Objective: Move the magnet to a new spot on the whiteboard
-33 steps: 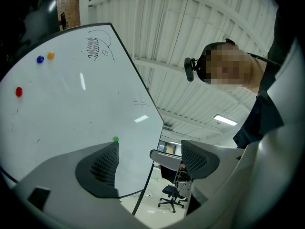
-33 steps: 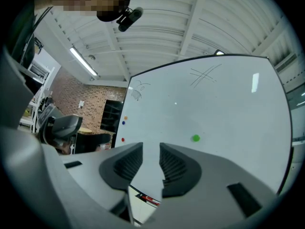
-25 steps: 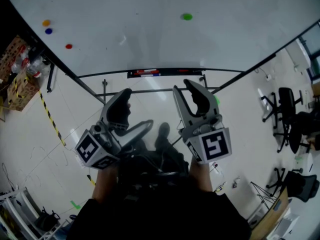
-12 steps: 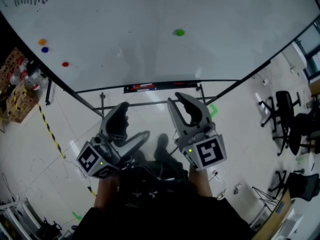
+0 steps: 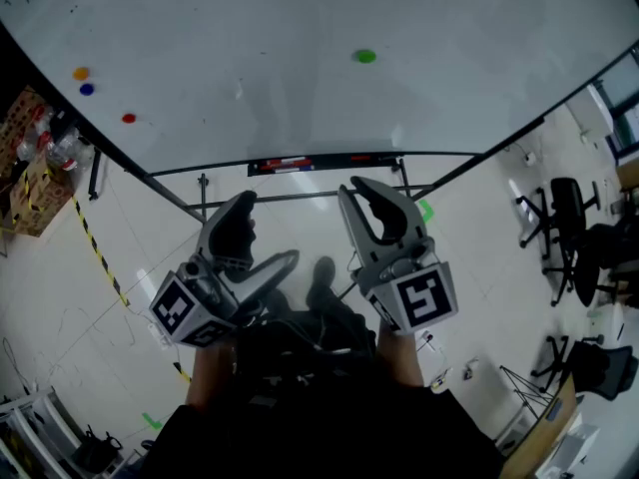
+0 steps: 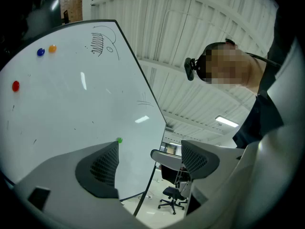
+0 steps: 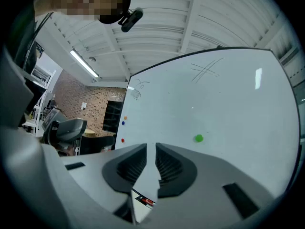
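Right gripper view showed the right gripper (image 7: 150, 149) closing on empty air while the round green magnet (image 7: 198, 138) sat on the white whiteboard (image 7: 228, 104) well ahead, the left gripper (image 6: 148, 151) gaping empty; no pickup yet.

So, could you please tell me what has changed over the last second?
The right gripper has narrowed its jaws from wide apart to a thin gap, and they are closing with nothing between them. Nothing was taken hold of. The left gripper stays open and empty, and the green magnet sits where it was on the whiteboard.
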